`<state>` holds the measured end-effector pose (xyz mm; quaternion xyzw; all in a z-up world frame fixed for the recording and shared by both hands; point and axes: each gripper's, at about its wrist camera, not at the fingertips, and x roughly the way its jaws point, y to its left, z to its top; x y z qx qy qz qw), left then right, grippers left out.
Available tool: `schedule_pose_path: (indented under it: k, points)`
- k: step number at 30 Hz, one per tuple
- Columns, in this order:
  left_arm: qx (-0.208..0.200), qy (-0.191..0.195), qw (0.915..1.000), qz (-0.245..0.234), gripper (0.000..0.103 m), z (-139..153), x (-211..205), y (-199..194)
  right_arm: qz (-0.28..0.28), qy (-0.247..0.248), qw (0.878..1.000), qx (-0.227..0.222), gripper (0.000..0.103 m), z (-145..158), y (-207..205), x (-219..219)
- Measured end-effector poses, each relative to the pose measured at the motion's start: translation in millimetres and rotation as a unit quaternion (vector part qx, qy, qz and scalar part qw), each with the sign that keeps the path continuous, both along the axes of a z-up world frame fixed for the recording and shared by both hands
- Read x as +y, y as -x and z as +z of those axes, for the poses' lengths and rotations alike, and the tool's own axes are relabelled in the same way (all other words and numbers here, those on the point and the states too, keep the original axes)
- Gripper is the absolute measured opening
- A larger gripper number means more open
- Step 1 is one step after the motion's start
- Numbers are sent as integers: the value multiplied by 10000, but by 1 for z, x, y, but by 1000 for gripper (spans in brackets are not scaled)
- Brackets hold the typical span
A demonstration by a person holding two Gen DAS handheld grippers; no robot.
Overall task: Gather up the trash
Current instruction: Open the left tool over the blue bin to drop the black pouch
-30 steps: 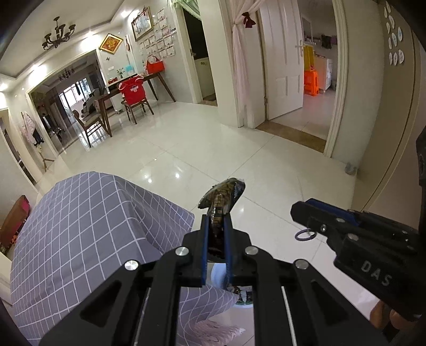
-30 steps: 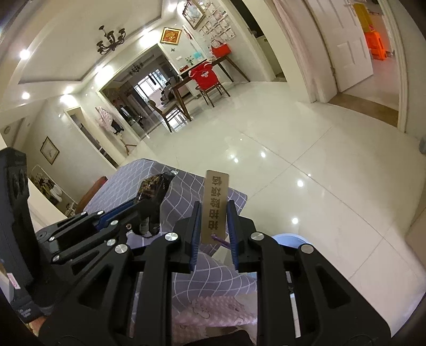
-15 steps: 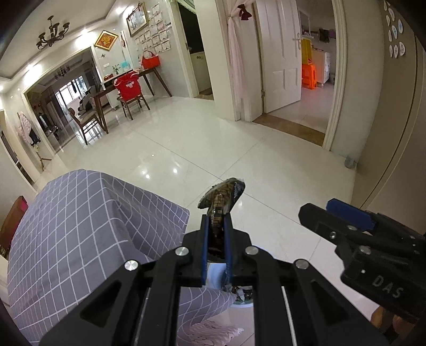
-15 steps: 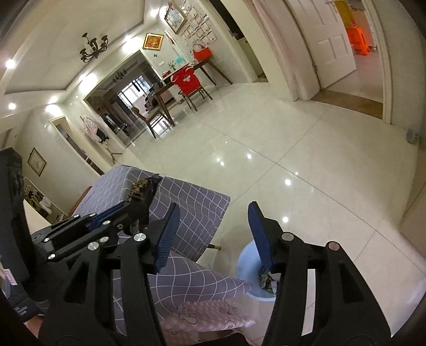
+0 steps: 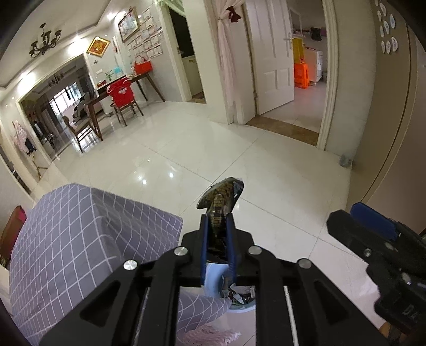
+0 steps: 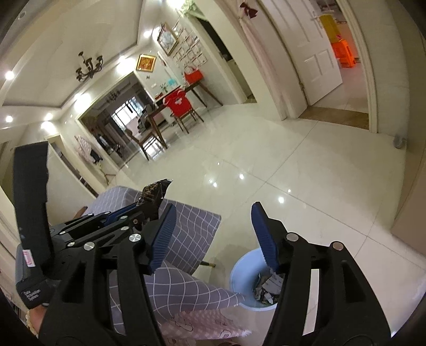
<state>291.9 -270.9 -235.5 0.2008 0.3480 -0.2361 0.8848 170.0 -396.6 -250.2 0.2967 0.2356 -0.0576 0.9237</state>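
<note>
Counting one wrapper (image 5: 221,197); one bin (image 6: 241,268); two tongs

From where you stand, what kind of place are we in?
Most likely a family home, in an open living and dining area: a wooden dining table with a red-covered chair, a chandelier overhead, framed pictures on the wall, and glossy white floor tiles.

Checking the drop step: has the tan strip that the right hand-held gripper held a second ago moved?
Yes. It is gone from the right hand-held gripper, whose jaws are opening with nothing between them above the blue bin.
</note>
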Motion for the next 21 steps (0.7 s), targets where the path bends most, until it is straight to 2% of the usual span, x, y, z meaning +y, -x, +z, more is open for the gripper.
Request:
schedule_pose_path:
  k: [1,2,3,5,13,17,21]
  points:
    - [-6,-11,10000,-41,20,0,-3,0,-30,-7,10000,-10,59,0,1,-4]
    - [-17,-24,10000,-46,36,1,-5,0,-55,-14,10000,-10,60,0,2,-4]
    - [-80,-47,10000,-1,60,3,-6,2,-91,-34,10000,-8,60,0,4,-6]
    - [-207,-39,9997,93,79,9,-5,5,-145,-67,9999,-26,60,1,8,-8]
    - [-462,-85,9985,282,79,37,11,29,-153,-38,9998,-152,63,16,29,3]
    - [-618,92,9972,418,86,61,32,50,-61,28,9996,-289,66,34,44,14]
    - [-775,239,9947,629,91,90,62,75,71,245,9987,-449,74,62,63,33]
